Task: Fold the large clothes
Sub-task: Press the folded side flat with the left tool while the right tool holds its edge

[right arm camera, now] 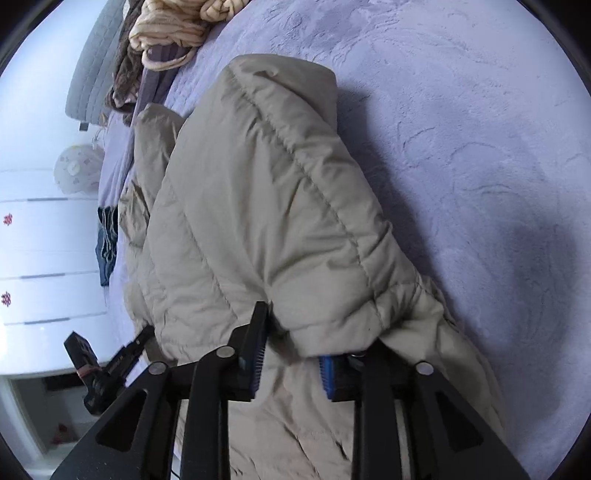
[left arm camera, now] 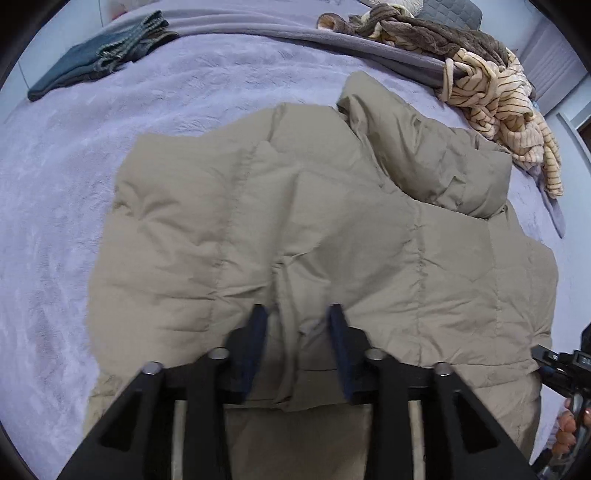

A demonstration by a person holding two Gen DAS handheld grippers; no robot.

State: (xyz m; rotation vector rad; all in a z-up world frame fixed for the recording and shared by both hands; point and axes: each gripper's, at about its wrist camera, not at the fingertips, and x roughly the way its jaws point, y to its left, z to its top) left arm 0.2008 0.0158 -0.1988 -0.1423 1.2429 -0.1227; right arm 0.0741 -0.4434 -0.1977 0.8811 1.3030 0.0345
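A beige quilted down jacket lies spread on the lilac bed cover, one sleeve folded across its upper right. My left gripper is closed on a bunched ridge of the jacket's near edge, which fills the gap between its fingers. In the right wrist view the jacket hangs in a thick fold. My right gripper is closed on that fold; the fabric drapes over its right finger. The right gripper also shows at the right edge of the left wrist view.
A folded dark blue garment lies at the bed's far left. A striped cream garment and a brown plush one are heaped at the far right. A white drawer unit stands beside the bed.
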